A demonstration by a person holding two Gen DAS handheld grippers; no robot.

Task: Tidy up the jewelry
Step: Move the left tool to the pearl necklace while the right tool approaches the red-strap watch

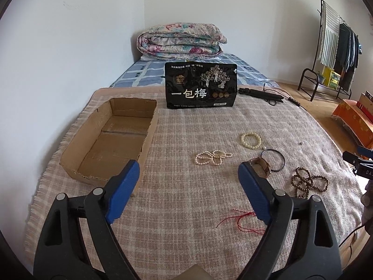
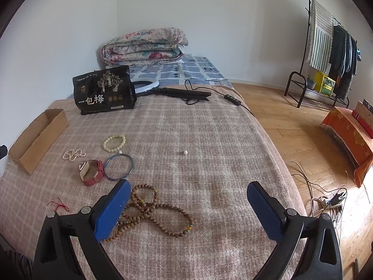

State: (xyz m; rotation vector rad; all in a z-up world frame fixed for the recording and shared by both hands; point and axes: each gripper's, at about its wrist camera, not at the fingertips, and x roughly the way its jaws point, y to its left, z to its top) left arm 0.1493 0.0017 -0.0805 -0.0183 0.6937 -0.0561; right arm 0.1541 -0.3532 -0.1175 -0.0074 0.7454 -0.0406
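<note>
Over the checked blanket now, both tools angled down at the spread of jewelry. Left gripper wide apart, nothing between the blue pads, hanging above bare blanket just right of the cardboard box, which sits open at the left edge. Ahead and to the right: pearl strand looped on itself, cream bead bracelet just beyond it, watch on a red strap touching the thin bangle. Brown wooden bead necklace farther right, red thread lying near the right-hand pad. Right gripper also spread wide and gripping nothing, poised over that wooden necklace, left pad covering part of the coil from this angle, contact impossible to tell. One loose pearl alone mid-blanket, well apart from the rest. Black snack bag standing upright at the back, folded floral quilt behind it.
</note>
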